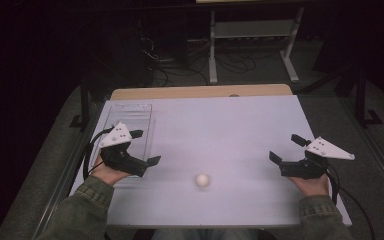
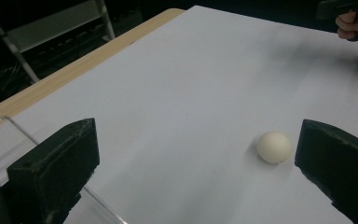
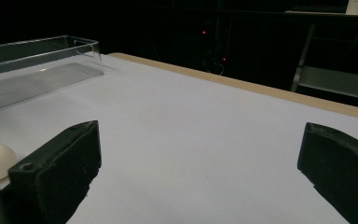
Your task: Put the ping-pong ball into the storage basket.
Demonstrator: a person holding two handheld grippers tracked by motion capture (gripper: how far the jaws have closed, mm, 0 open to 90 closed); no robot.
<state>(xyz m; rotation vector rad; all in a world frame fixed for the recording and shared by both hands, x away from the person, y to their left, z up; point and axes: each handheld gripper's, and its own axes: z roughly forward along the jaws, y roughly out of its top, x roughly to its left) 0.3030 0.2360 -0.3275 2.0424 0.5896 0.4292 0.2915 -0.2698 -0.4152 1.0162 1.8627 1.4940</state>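
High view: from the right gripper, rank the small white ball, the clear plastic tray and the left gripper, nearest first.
From the right gripper:
1. Small white ball, on the table's near middle.
2. Left gripper, across the table.
3. Clear plastic tray, far left, partly beneath that gripper; nearly tied.

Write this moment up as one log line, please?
left gripper: jaws open, holding nothing | right gripper: jaws open, holding nothing | white ball: on table between them | clear tray: far left

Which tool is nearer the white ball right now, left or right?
The left tool, by a small margin. Its near jaw tip lies closer to the ball than the right tool does, and the ball sits left of the table's middle.
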